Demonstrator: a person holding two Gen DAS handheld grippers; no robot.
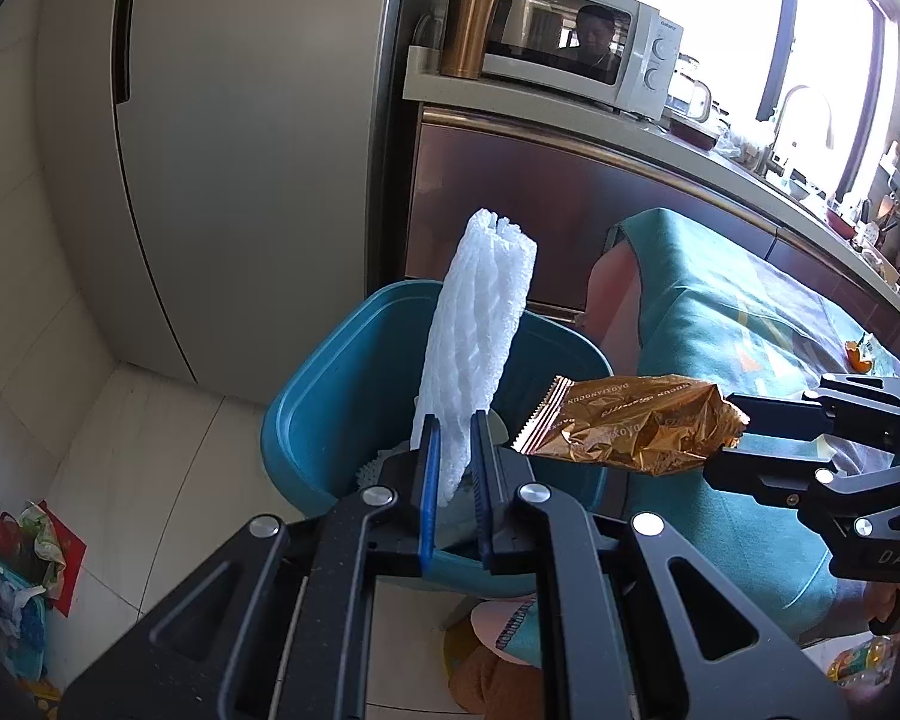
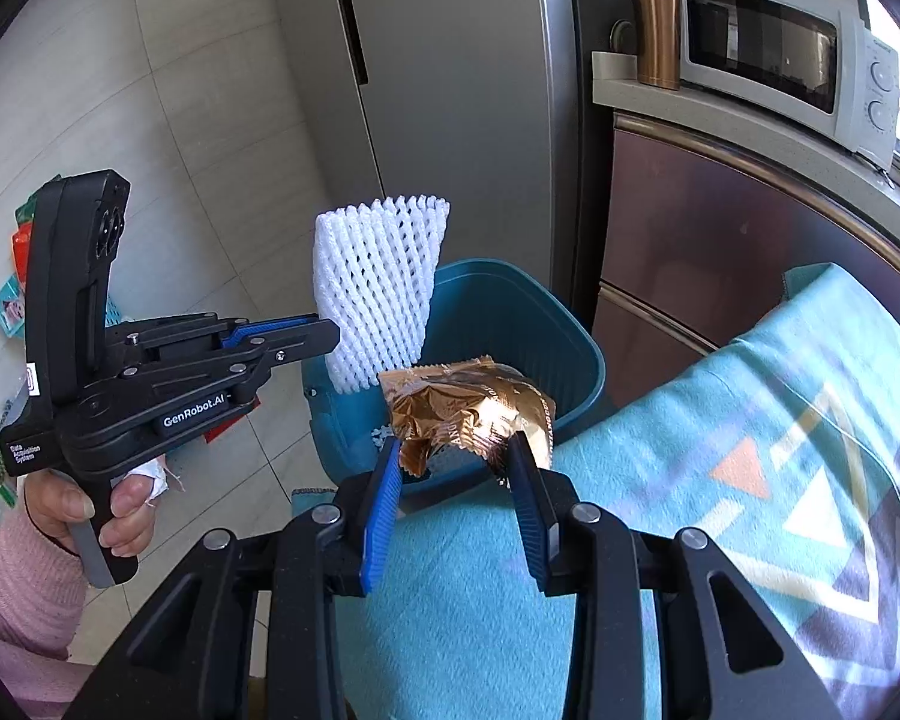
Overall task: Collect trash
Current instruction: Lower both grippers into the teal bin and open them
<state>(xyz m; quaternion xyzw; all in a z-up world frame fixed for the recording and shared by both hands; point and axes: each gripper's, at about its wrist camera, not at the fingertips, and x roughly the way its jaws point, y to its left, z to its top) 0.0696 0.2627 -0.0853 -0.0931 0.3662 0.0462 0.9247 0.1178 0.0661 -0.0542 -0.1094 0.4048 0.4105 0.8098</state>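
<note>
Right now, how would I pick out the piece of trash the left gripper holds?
Find the teal trash bin on the floor beside the tall grey fridge. Above its opening, the left gripper clamps a white foam fruit net standing upright. Unlike the crumpled gold snack wrapper beside it, it is white, meshed and tube-shaped.

— What stands ahead of the grippers?
— A tall grey refrigerator (image 1: 240,150), pale floor tiles (image 1: 168,438) below it. To its right, a counter (image 1: 570,102) with a white microwave (image 1: 576,42) and a copper tumbler (image 1: 471,21).
— And farther right?
— Bright windows (image 1: 720,30), daylight pouring in. Nearer, a teal patterned tablecloth (image 2: 750,450).
</note>
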